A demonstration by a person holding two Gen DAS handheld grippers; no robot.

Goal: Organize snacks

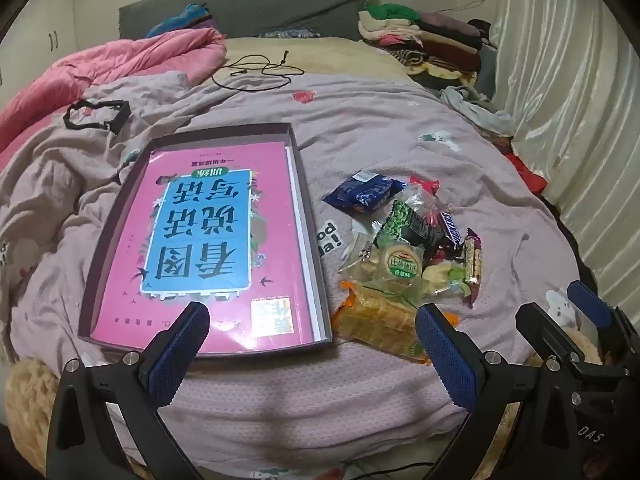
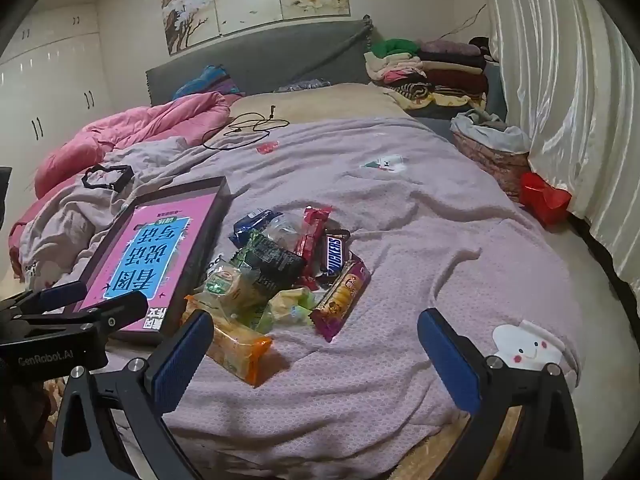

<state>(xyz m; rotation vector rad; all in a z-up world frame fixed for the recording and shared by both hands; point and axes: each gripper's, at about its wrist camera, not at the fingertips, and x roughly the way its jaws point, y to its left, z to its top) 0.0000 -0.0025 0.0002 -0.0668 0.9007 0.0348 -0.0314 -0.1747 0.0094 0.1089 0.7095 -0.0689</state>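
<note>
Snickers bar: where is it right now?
The Snickers bar lies in the snack pile on the lilac bedspread, right of the shallow box, between the red wrapper and the purple biscuit pack; no gripper touches it.

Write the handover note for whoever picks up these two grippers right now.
Left gripper: open, empty, above the near edge of the bed.
Right gripper: open, empty, just short of the snack pile.
Snacks: all heaped on the purple bedspread, right of the shallow box. The heap includes a Snickers bar, blue packet, orange-wrapped crackers and purple biscuit bar.
The box holds only a pink book.
Done: nothing sorted yet.
Left: move every snack, probably into the box.
</note>
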